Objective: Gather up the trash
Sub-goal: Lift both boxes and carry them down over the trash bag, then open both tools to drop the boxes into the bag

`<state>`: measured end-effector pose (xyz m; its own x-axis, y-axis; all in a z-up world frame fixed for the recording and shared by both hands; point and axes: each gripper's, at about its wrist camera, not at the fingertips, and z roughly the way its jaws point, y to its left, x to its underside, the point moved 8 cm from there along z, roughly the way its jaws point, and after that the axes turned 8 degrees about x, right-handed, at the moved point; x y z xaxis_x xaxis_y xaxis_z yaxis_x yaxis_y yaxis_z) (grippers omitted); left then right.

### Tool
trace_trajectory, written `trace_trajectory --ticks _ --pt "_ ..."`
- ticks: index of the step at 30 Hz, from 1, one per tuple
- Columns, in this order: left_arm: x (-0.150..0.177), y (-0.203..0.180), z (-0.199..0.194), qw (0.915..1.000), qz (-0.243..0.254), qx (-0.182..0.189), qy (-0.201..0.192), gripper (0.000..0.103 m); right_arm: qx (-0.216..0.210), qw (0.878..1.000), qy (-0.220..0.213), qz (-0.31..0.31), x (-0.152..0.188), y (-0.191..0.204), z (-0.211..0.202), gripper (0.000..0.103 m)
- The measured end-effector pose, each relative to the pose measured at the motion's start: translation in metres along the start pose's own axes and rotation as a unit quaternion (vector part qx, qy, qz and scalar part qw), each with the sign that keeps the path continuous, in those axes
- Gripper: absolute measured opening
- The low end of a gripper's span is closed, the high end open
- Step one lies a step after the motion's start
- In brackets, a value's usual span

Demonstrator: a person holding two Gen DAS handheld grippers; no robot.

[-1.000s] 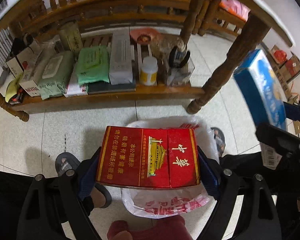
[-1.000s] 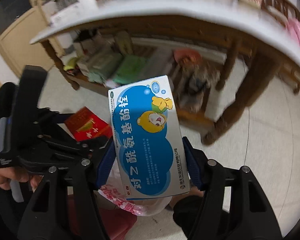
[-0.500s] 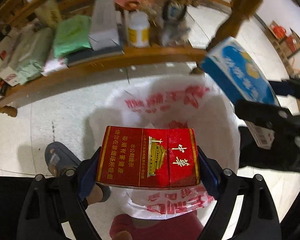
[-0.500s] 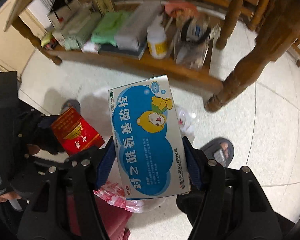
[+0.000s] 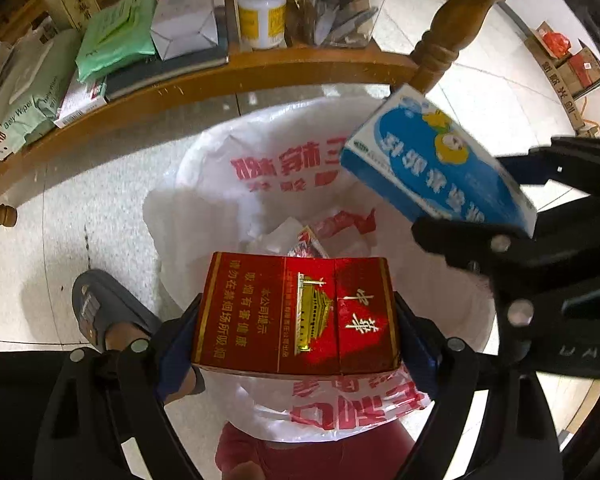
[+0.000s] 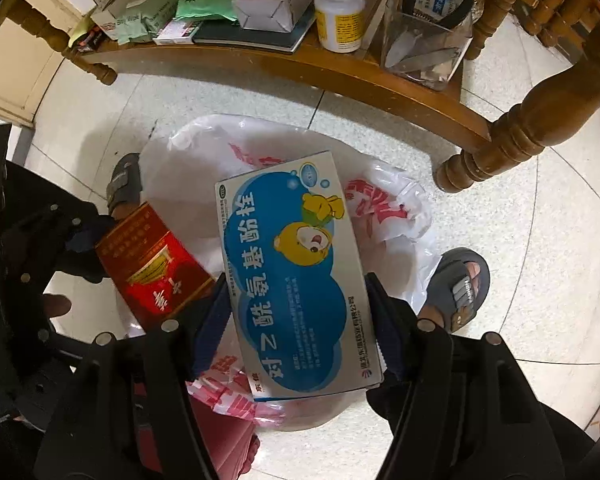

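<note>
A red cigarette pack (image 5: 296, 316) with gold print lies flat above the white, red-lettered trash bag (image 5: 284, 168), whose mouth gapes open. A blue-and-white medicine box (image 6: 296, 276) showing a yellow cartoon bear hangs tilted over it.

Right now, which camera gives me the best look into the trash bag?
The left wrist view. It looks straight down into the open trash bag, with scraps at the bottom visible past the red box. In the right wrist view the blue box covers most of the opening; only the bag's rim shows.
</note>
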<state>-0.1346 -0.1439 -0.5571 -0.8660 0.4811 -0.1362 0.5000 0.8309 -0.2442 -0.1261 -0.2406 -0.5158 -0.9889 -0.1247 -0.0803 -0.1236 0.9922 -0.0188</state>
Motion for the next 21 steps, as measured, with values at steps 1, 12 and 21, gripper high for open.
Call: trace_trajectory --ticks 1,12,21 --pt "0.0 -0.001 -0.001 1.0 0.001 -0.003 -0.001 0.086 -0.003 1.0 0.001 0.005 -0.001 -0.001 0.001 0.066" --pt "-0.006 0.004 -0.014 0.9998 -0.006 -0.008 -0.016 0.094 -0.023 0.999 -0.01 0.036 -0.005 -0.007 -0.008 0.084" --pt "-0.01 0.002 -0.023 0.9994 -0.013 -0.004 -0.031 0.094 -0.032 0.998 -0.025 0.055 -0.006 -0.011 -0.02 0.084"
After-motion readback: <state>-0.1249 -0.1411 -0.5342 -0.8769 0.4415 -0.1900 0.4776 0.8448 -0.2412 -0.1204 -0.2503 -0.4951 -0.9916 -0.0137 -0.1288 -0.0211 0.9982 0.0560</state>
